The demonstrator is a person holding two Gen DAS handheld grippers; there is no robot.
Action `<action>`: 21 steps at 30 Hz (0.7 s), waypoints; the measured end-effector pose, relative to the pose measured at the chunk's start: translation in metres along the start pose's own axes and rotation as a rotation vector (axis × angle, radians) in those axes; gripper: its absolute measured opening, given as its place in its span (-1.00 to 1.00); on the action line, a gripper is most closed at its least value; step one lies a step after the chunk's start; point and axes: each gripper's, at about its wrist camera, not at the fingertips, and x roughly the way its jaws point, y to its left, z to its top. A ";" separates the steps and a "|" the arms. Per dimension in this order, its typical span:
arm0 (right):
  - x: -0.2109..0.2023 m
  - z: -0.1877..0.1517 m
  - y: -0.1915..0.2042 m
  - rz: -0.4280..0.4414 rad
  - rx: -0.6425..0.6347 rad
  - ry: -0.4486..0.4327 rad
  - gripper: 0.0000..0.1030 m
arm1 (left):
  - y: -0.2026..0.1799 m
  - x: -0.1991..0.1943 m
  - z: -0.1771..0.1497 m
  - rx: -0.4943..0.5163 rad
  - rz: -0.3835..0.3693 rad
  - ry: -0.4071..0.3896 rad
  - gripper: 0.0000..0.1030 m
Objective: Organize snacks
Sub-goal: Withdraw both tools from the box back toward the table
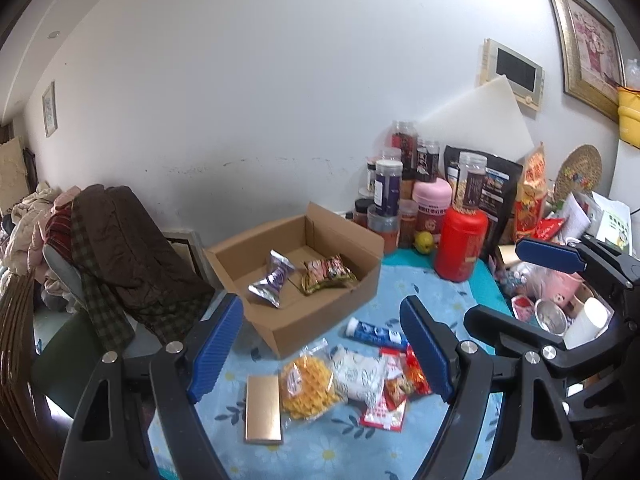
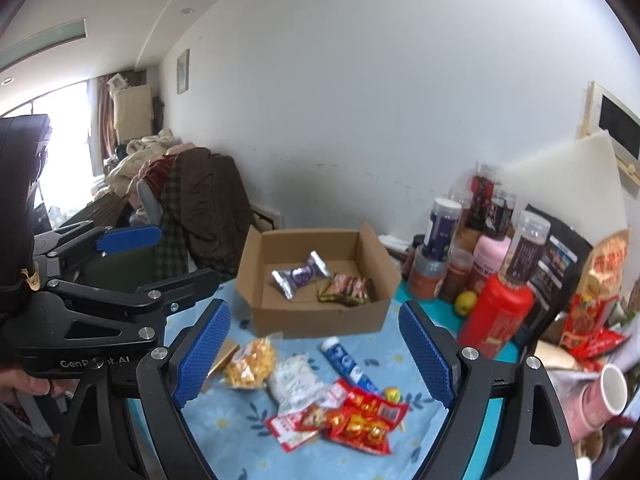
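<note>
Blue floral tablecloth (image 1: 352, 436) carrying loose snack pile (image 2: 320, 396), sitting just in front of cardboard box (image 1: 320, 320). Purple packet (image 1: 270, 282) and dark packet (image 1: 326, 276) lying inside box. Left gripper (image 1: 320, 348) and right gripper (image 2: 312, 356) both hovering spread, holding nothing. Risk: overlapping wrappers making pads pinch two packets; slick film slipping; jars (image 1: 400, 184) standing near, inviting knock.

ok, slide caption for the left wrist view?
Open left gripper above loose snacks on the floral cloth, cardboard box already holding two packets.
</note>
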 end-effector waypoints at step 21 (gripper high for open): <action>0.031 -0.071 0.017 0.046 0.072 0.108 0.69 | 0.017 0.026 -0.072 -0.082 -0.032 0.151 0.57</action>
